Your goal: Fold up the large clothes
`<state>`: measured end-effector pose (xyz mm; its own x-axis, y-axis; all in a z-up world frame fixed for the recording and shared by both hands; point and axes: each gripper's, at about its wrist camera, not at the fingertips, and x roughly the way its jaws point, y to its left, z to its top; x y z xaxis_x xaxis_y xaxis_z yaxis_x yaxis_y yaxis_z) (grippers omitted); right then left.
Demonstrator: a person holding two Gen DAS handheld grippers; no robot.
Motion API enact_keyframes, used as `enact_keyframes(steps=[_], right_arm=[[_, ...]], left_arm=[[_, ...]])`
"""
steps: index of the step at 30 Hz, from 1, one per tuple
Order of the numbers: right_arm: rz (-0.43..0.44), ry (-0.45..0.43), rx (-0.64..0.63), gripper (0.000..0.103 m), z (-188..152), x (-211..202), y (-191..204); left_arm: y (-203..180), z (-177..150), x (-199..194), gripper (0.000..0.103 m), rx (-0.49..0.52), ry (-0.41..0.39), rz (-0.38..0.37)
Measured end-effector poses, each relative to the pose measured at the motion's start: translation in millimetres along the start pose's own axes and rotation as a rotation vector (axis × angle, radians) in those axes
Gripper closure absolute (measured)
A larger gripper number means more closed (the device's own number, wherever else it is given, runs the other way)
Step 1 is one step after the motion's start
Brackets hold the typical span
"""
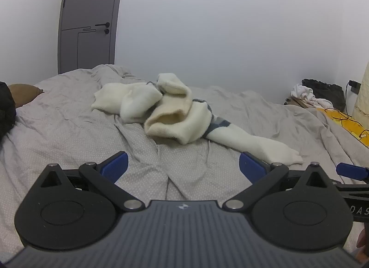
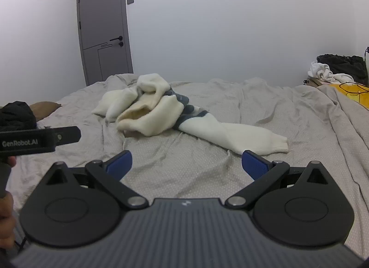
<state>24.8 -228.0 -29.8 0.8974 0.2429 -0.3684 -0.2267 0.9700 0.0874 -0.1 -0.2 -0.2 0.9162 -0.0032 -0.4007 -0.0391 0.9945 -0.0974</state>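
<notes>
Sweater (image 1: 170, 115) — cream and fuzzy, with blue-grey patches near one shoulder — lies crumpled in a heap on the bed (image 1: 69, 129), roughly at the middle of the grey dotted sheet. One sleeve (image 1: 256, 145) stretches out flat from the heap toward the near right part of the bed, its cuff just beyond the tip of the left gripper's right finger in the left wrist view. The other sleeve is bunched against the far left side of the heap.

Both tools hang above the near part of the bed, short of the sweater and touching nothing. The left gripper (image 1: 183, 166) has its blue-padded jaws spread wide with only sheet between them; the right gripper (image 2: 186, 164) stands the same way, jaws wide apart over bare sheet.

A dark bundle (image 2: 16, 115) and a brown pillow (image 2: 45, 106) sit at the left edge of the bed. Past the bed's far right corner is a pile of white and black cloth (image 2: 332, 69) — possibly laundry, though it is too small to be sure. A grey door (image 2: 103, 25) stands shut behind the bed.
</notes>
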Motion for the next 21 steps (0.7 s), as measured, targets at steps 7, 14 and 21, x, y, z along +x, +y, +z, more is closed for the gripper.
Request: enact_keyframes(steps=[7, 14, 21], right_arm=[[-0.001, 0.002, 0.002, 0.000, 0.2, 2.9, 7.4], [-0.002, 0.005, -0.004, 0.000, -3.2, 4.9, 1.4], [-0.010, 0.010, -0.007, 0.000, -0.9, 2.3, 3.2]], left_arm=[[0.8, 3.3, -2.0, 0.000, -0.008, 0.001, 0.005], [-1.0, 4.9, -5.5, 0.000, -0.010, 0.001, 0.005], [-1.0, 4.5, -5.3, 0.000, -0.012, 0.000, 0.005]])
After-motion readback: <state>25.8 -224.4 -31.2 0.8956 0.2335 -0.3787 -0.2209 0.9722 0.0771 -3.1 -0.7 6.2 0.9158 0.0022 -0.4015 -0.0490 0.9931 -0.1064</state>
